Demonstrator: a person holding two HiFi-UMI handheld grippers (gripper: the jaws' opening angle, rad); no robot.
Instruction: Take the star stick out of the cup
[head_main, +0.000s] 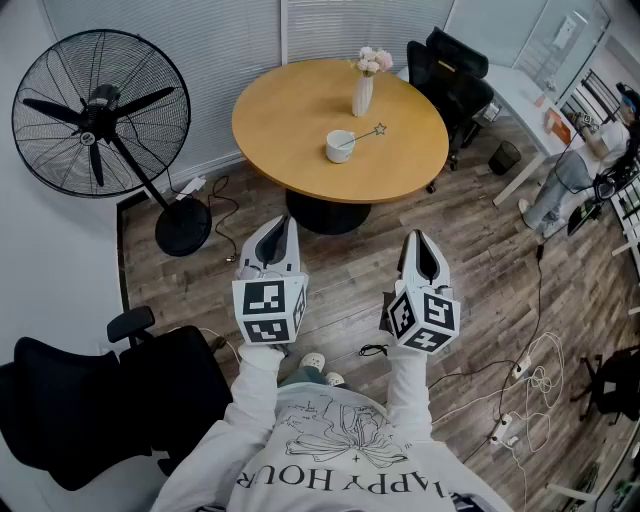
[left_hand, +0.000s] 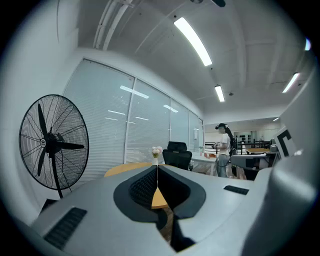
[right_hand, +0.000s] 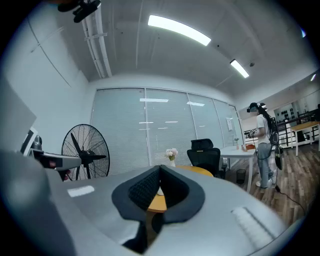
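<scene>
A white cup (head_main: 340, 146) stands on the round wooden table (head_main: 300, 110) in the head view. The star stick (head_main: 366, 134) leans out of the cup toward the right, its star end over the tabletop. My left gripper (head_main: 282, 222) and right gripper (head_main: 418, 238) are held over the floor, well short of the table, both shut with nothing in them. In the left gripper view the left gripper (left_hand: 157, 170) points at the table with its tips together. The right gripper (right_hand: 160, 170) does the same in the right gripper view.
A white vase of flowers (head_main: 364, 88) stands behind the cup. A big floor fan (head_main: 100, 120) is at the left, black office chairs (head_main: 450, 70) behind the table and one at my lower left (head_main: 90, 400). Cables (head_main: 520, 390) lie on the floor. A person (right_hand: 262, 145) stands at the right.
</scene>
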